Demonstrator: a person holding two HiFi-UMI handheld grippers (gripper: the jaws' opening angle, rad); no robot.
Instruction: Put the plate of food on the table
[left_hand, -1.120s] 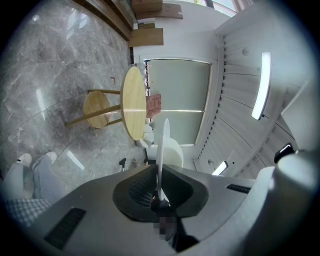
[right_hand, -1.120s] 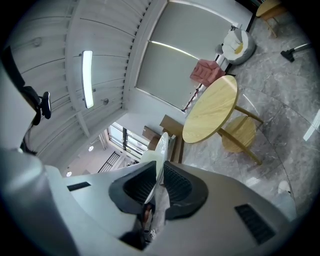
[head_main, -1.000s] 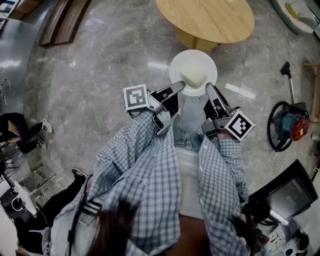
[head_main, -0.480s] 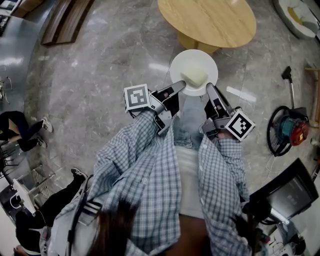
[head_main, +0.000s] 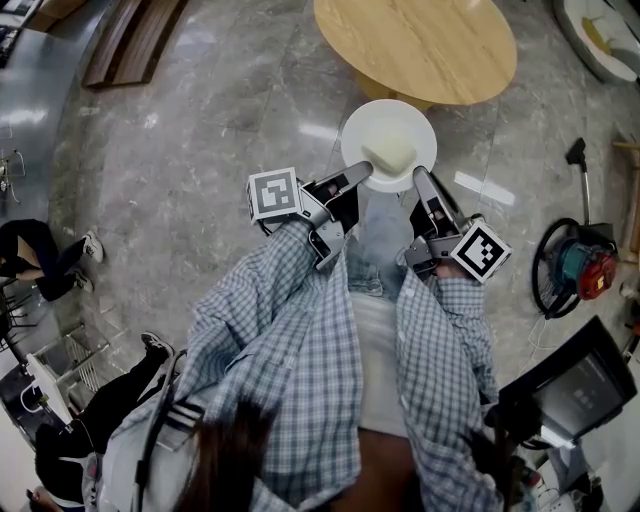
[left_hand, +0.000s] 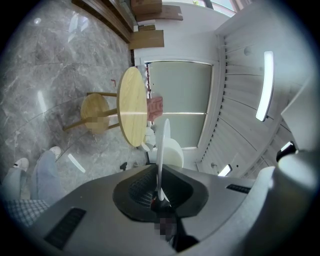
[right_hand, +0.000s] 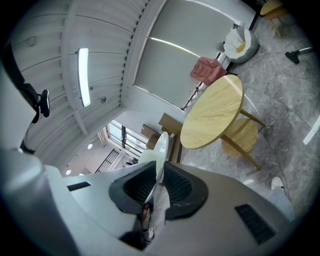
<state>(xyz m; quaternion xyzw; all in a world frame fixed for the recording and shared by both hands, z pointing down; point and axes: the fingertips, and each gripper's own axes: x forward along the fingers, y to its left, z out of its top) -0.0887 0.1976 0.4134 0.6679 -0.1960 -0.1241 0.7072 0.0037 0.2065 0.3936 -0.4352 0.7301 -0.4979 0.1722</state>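
The plate of food (head_main: 372, 125) hangs in the air in the head view. It is a round white plate with a pale lump of food (head_main: 392, 153) on it, held about level above the marble floor (head_main: 200, 150). Our left gripper (head_main: 357, 172) pinches its near-left rim and our right gripper (head_main: 419, 177) its near-right rim. The plate's far rim comes just up to the near edge of the round wooden table (head_main: 415, 45), and we judge it is not over the tabletop yet.

In the left gripper view the plate (left_hand: 161, 145) shows edge-on. Its rim is clamped between the dark ribbed pads of the closed jaws, and the table (left_hand: 131, 106) stands beyond it.

In the right gripper view the plate (right_hand: 160, 146) again runs edge-on into jaws closed tight on its rim. The table (right_hand: 212, 112) lies ahead and to the right.

As we read it, the lifting and most of the carry are done. What is left is to bring the plate over the tabletop, lower it flat, and open both grippers.
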